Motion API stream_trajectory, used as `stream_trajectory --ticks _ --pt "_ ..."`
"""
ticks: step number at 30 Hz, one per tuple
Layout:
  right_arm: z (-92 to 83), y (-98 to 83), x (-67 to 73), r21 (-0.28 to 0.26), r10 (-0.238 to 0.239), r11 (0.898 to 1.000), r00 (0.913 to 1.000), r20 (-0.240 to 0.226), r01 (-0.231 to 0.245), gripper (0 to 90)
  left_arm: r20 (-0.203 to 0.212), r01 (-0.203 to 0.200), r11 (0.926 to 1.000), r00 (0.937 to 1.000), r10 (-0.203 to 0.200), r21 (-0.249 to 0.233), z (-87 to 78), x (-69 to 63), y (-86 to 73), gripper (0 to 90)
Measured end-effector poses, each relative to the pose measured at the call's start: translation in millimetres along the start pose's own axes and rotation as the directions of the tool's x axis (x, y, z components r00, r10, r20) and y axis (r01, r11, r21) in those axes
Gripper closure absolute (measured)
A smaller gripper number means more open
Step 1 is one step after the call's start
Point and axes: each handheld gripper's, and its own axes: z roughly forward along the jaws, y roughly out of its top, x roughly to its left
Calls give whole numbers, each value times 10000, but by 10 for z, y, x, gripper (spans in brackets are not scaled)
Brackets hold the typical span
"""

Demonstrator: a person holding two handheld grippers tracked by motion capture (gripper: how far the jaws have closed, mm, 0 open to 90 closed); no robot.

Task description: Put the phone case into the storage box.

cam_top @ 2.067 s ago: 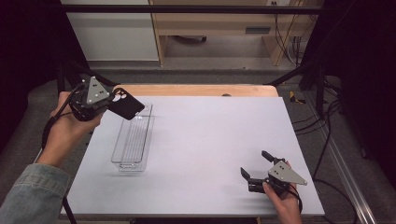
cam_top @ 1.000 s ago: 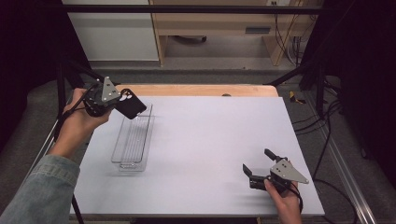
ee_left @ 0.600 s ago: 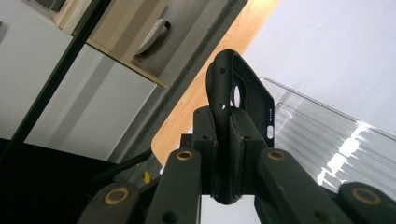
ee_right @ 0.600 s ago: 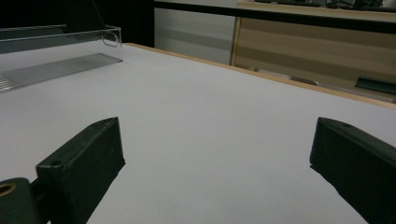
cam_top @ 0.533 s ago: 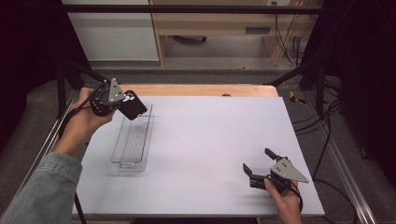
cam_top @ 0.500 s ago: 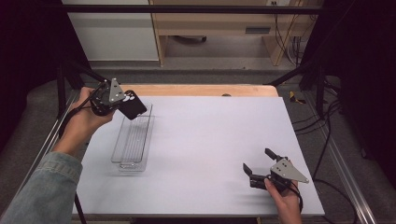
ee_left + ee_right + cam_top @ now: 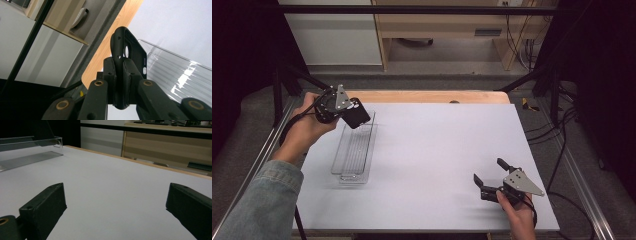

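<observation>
Meanwhile, at upper left of the high view, the left gripper (image 7: 348, 111) clamps a black phone case (image 7: 357, 113) edge-on, just above the far end of the clear tray (image 7: 353, 155); right gripper (image 7: 492, 181) rests wide open, empty, lower right.

Left claw (image 7: 358, 114): over the far left part of the counter (image 7: 437, 150), above the far end of the tray (image 7: 354, 150).
Phone case (image 7: 126, 53): between the left claw's jaws, sticking out past their tips, above the tray.
Tray: on the counter, below the left claw, running from there towards the near edge; well to the left of the right claw (image 7: 488, 181).
Right claw: low over the near right part of the counter, well apart from the left claw.
Cabinet (image 7: 332, 32): beyond the counter's far edge, behind the left claw.
</observation>
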Motion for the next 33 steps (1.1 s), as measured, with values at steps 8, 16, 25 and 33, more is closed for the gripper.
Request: stream_trajectory --ticks 8,16,25,33 --pt "1 -2 -1 0 1 10000 10000 4 -1 32 38 -166 9997 9999 165 170 6 0 -29 824" --pt "3 -4 -2 1 5 10000 10000 8 -5 32 94 -98 9999 9999 97 142 29 8 -60 824" --pt "-6 -1 -9 -33 13 10000 10000 49 -12 32 231 -379 9991 9990 374 211 54 -23 -25 824" --pt "-9 3 -13 -60 15 10000 10000 46 -14 33 414 -549 9982 9977 538 249 69 -46 13 824"
